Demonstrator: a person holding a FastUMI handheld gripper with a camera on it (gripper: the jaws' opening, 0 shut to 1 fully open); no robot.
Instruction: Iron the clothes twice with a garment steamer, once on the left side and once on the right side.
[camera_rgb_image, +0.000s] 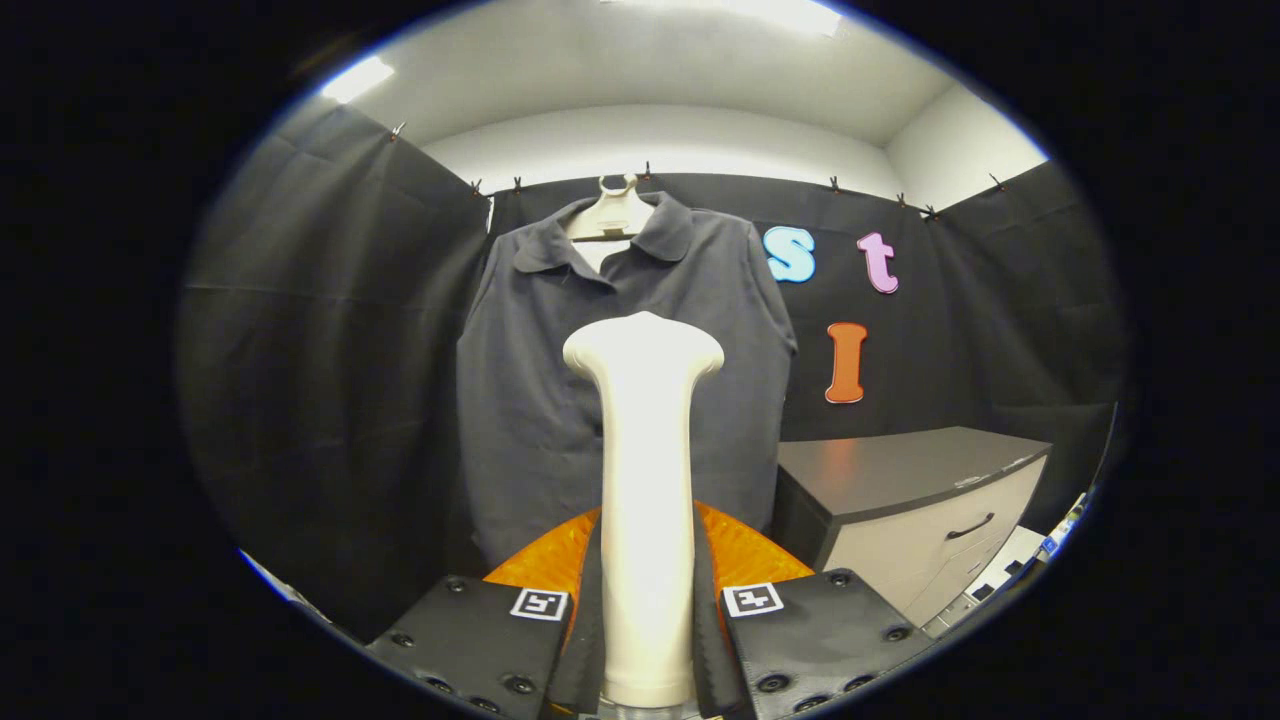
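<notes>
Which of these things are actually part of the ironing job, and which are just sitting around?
Part of the job:
- garment steamer, clamped between the gripper fingers
- dark polo shirt, hanging just beyond the steamer's head
- hanger holding the shirt

Just there:
- cabinet with a drawer, beside the shirt
- black cloth wall

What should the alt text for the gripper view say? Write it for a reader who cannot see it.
The claw is shut on a cream garment steamer, held upright before a dark polo shirt on a hanger. A grey-topped cabinet stands beside the shirt.
</notes>
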